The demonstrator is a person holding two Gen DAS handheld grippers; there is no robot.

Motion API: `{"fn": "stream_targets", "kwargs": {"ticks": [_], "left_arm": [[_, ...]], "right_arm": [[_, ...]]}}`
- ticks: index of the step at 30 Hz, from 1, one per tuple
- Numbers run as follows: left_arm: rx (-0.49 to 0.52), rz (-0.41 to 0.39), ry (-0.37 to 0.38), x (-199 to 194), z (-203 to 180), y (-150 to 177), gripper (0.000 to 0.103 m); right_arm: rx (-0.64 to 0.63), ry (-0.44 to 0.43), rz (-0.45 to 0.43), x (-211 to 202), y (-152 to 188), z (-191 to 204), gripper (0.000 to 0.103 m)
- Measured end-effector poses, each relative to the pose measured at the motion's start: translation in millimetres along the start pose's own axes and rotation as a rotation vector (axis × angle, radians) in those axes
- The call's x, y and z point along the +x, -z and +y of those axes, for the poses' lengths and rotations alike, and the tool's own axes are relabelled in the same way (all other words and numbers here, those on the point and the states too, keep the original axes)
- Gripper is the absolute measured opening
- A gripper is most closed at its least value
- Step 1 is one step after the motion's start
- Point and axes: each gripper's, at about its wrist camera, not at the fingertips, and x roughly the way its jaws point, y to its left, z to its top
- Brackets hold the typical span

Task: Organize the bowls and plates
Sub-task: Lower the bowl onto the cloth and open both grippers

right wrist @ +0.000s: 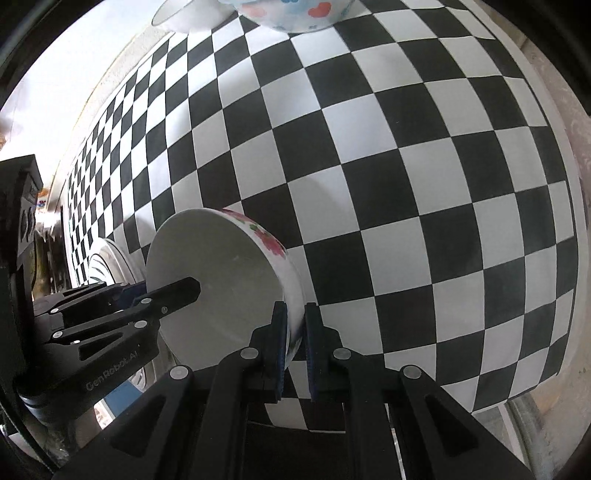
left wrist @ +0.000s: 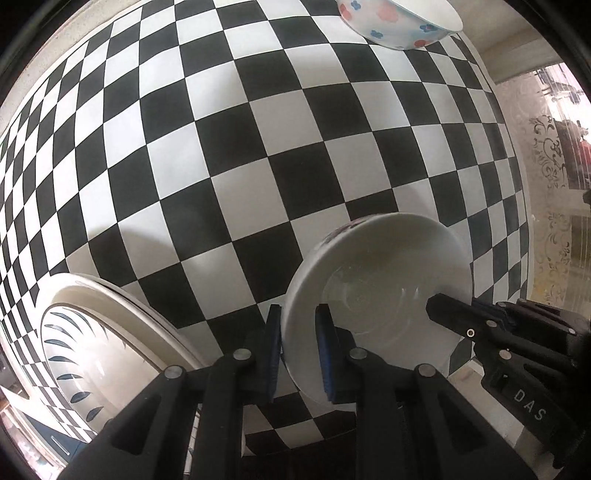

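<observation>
Both grippers hold one white bowl [left wrist: 376, 280] with red flowers on its outside [right wrist: 221, 273], just above the checkered tablecloth [left wrist: 258, 147]. My left gripper [left wrist: 299, 343] is shut on the bowl's left rim, one blue pad inside the wall and one outside. My right gripper [right wrist: 295, 332] is shut on the opposite rim in the same way. In the left wrist view the right gripper [left wrist: 461, 304] reaches in from the right. In the right wrist view the left gripper [right wrist: 168, 288] comes in from the left. Whether the bowl's base touches the cloth is hidden.
A white plate [left wrist: 103, 339] with blue leaf marks lies at the lower left, close beside the held bowl [right wrist: 110, 258]. A flowered bowl [left wrist: 399, 22] stands at the table's far side [right wrist: 295, 14], next to a plain white bowl [right wrist: 184, 18]. The table edge [left wrist: 517, 206] runs along the right.
</observation>
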Motion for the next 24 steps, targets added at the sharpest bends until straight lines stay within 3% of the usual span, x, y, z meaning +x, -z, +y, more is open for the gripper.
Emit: {"fn": "stream_targets", "kwargs": {"ticks": [4, 8, 13, 15, 17, 18, 19, 24], "left_arm": [[-0.045, -0.036, 0.013, -18, 9, 2, 0.016], [-0.049, -0.173, -0.076, -58, 9, 7, 0.017], [-0.082, -0.344, -0.175, -104, 16, -1, 0.019], [-0.099, -0.399, -0.201, -119, 18, -9, 0.021], [-0.109, -0.443, -0.225, -132, 28, -21, 0.022], [-0.115, -0.459, -0.226, -136, 35, -27, 0.022], [-0.126, -0.478, -0.232, -141, 37, -34, 0.022], [-0.165, -0.551, -0.25, -155, 43, -59, 0.022]], "right_arm": [[-0.013, -0.022, 0.036, -2, -5, -3, 0.011], [-0.045, -0.007, 0.003, -26, -8, -6, 0.015], [-0.083, 0.029, -0.107, -73, -25, 1, 0.02], [-0.1, 0.036, -0.15, -90, -35, 6, 0.03], [-0.116, 0.041, -0.201, -108, -49, 12, 0.062], [-0.123, 0.045, -0.224, -116, -56, 15, 0.069], [-0.131, 0.054, -0.248, -125, -64, 19, 0.074], [-0.161, 0.082, -0.341, -154, -107, 39, 0.074]]}}
